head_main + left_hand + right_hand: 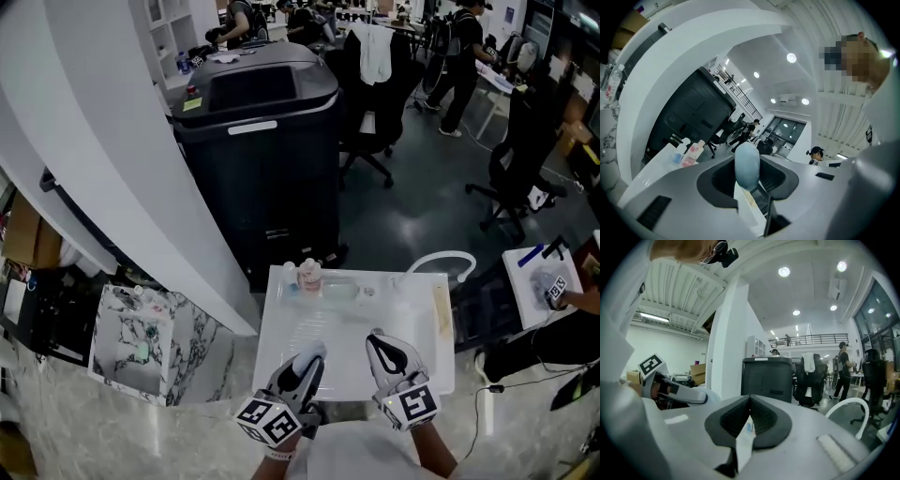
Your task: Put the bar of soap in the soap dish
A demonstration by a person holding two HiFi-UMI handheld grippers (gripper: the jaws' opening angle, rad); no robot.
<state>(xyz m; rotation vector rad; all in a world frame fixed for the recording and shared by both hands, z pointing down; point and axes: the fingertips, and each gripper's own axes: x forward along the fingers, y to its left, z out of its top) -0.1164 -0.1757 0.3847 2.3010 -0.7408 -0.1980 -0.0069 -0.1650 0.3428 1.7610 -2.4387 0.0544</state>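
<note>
My left gripper (309,360), low in the middle of the head view, is clamped on the pale blue bar of soap (747,165), whose lower end is hidden between the jaw bodies. My right gripper (750,402), just to its right, has its jaws pressed together on nothing. Both hang over the near part of the white table (281,339); at its far edge small bottles (309,277) stand beside a faint clear shape too washed out to call the soap dish, and a black bin (262,141) rises behind.
</note>
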